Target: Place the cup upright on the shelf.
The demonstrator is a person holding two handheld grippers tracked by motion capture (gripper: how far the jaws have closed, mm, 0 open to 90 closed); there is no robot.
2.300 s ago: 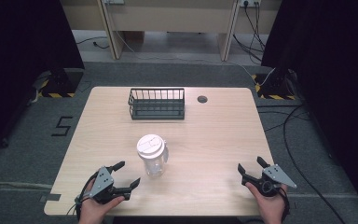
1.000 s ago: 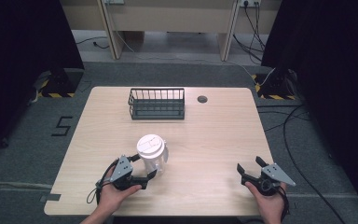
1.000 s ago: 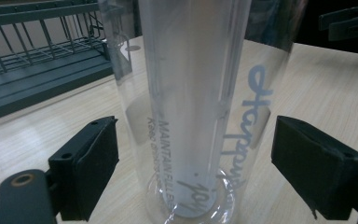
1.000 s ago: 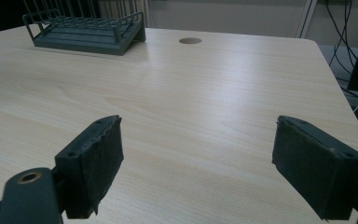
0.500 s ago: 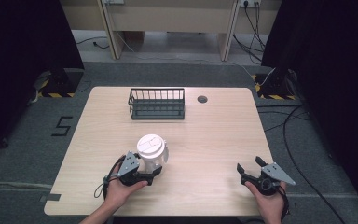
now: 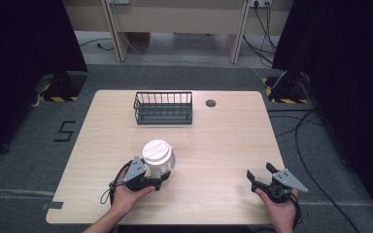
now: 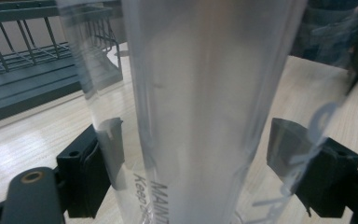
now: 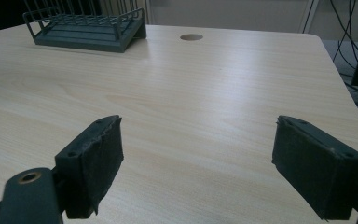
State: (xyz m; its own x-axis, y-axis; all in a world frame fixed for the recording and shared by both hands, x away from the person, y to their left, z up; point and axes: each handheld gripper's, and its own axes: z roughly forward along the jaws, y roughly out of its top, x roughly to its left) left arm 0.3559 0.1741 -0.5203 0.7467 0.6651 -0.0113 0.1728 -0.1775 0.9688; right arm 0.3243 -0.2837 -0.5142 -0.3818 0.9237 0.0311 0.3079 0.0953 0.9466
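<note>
On the pale wooden table (image 6: 213,145), taking the clear pitcher (image 6: 159,160) as the landmark, the left gripper (image 6: 148,178) sits hard against the pitcher's near-left side, held in the person's left hand (image 6: 126,194). In the left gripper view the pitcher's transparent wall (image 7: 205,112) stands upright between the two black jaws, which are spread wide to either side of it; the left pad (image 7: 109,154) shows through the plastic close to the wall, while the right pad (image 7: 291,154) stands a little clear, so the jaws bracket the pitcher without visibly clamping it. The pitcher stands on the near-left part of the table, with a white lid (image 6: 156,149) on top.

Beyond the pitcher, toward the far edge, a dark wire basket (image 6: 163,108) rests on the table, and just right of the basket is a round cable hole (image 6: 211,103).

Well to the right of the pitcher, near the table's near-right corner, the right gripper (image 6: 262,175) is held in the person's right hand (image 6: 278,206). In the right gripper view its jaws are wide apart with bare table (image 8: 196,116) between them, holding nothing.
</note>
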